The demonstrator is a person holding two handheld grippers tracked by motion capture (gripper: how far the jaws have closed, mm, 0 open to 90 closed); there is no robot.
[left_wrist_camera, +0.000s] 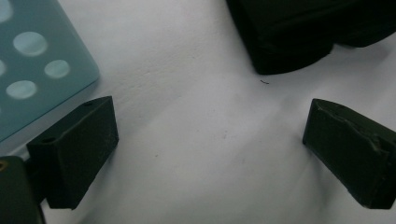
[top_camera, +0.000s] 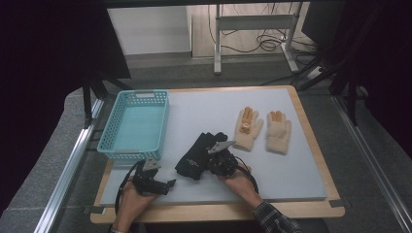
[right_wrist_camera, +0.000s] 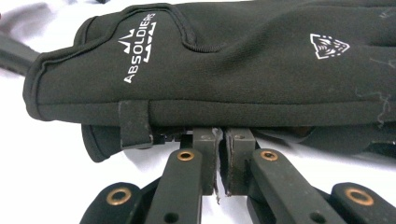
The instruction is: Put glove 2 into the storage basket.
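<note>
Black glove (right_wrist_camera: 224, 70) reads "ABSOLDIERS"; right gripper (right_wrist_camera: 219, 140) clamped on its edge near front edge; left gripper (left_wrist_camera: 210, 149) wide, empty.

— How's the light where you work?

— Even and soft on the table (top_camera: 291, 160) ahead of my claws; the room beyond sinks into black at both sides of the high view; colours look washed, the picture slightly grainy.

— And close up?

— Beside my left claw (left_wrist_camera: 210, 140) the blue basket (left_wrist_camera: 32, 70) is blurred; faint shadows lie under the pads; before my right claw (right_wrist_camera: 219, 158) the black glove (right_wrist_camera: 233, 70) is sharp, its white print crisp.
</note>
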